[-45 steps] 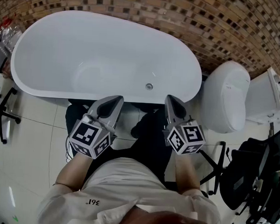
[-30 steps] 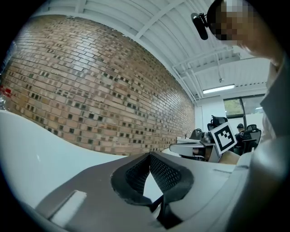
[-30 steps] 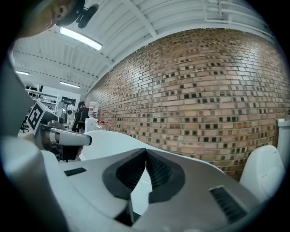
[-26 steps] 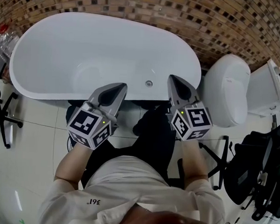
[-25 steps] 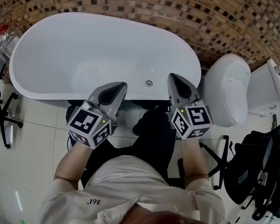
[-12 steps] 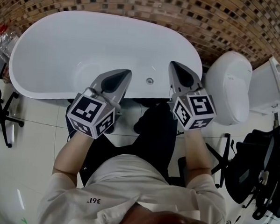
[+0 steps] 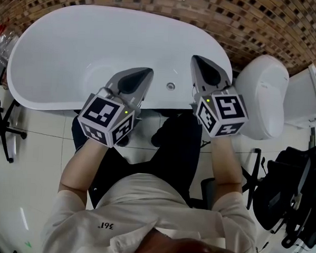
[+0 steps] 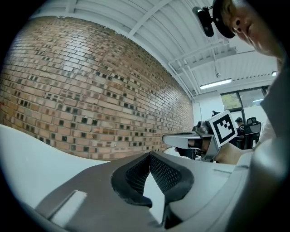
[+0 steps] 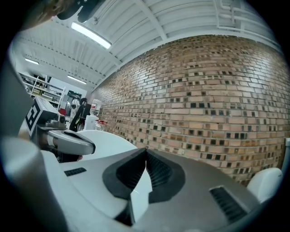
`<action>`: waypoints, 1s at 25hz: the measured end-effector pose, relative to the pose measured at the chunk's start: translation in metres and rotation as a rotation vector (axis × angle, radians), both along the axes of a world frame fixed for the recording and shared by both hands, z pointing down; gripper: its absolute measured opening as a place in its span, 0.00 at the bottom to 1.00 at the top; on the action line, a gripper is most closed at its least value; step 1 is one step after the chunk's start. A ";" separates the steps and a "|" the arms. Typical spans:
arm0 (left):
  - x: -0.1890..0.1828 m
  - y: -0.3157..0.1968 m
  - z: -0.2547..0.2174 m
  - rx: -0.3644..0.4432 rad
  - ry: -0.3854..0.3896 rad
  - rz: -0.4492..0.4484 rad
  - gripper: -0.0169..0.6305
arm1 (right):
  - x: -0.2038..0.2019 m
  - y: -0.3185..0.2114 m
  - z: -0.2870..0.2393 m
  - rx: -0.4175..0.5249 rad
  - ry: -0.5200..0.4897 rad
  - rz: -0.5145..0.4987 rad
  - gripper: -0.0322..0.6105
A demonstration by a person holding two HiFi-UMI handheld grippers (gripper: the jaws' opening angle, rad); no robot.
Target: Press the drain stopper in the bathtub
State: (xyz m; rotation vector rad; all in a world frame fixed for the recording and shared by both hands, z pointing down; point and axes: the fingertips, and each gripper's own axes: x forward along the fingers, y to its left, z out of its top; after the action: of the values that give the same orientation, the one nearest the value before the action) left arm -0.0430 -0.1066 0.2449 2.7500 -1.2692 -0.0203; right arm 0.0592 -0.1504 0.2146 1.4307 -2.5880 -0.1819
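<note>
The drain stopper (image 7: 170,86) sits in the bathtub (image 7: 56,54), toilet (image 7: 262,97) to its right.

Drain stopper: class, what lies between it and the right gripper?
Only bare white bathtub surface lies between the drain stopper and the right gripper; the head view shows this.

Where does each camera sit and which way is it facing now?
Head view: on the person's head, steeply down at the white oval bathtub and round metal drain stopper; shows left tongs, right tongs, forearms.
Left gripper view: on the left tongs, facing the brown brick wall across the tub; own shut jaws, right tongs at right.
Right gripper view: on the right tongs, facing that wall; own shut jaws, left tongs at left.
Shared: both gripper views show the wall and the other tongs.
</note>
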 end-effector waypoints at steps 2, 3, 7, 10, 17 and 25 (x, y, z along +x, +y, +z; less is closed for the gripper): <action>0.003 -0.007 0.004 -0.009 -0.002 0.005 0.04 | -0.004 -0.007 0.002 -0.004 0.006 -0.007 0.07; 0.004 -0.011 0.005 -0.013 -0.003 0.008 0.04 | -0.005 -0.011 0.002 -0.007 0.007 -0.010 0.07; 0.008 -0.028 0.010 -0.023 -0.004 0.016 0.04 | -0.013 -0.027 0.006 -0.018 0.013 -0.019 0.07; 0.012 -0.040 0.017 -0.029 -0.008 0.021 0.04 | -0.015 -0.039 0.013 -0.032 0.020 -0.023 0.07; 0.020 -0.068 0.035 -0.055 -0.033 0.043 0.04 | -0.017 -0.068 0.032 -0.070 0.027 -0.015 0.07; 0.031 -0.105 0.059 -0.085 -0.059 0.058 0.04 | -0.014 -0.110 0.062 -0.111 0.054 0.010 0.07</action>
State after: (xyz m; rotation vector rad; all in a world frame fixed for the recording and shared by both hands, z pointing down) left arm -0.0123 -0.2113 0.3042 2.7322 -1.1742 0.1182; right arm 0.0455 -0.2599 0.2764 1.3806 -2.5051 -0.0736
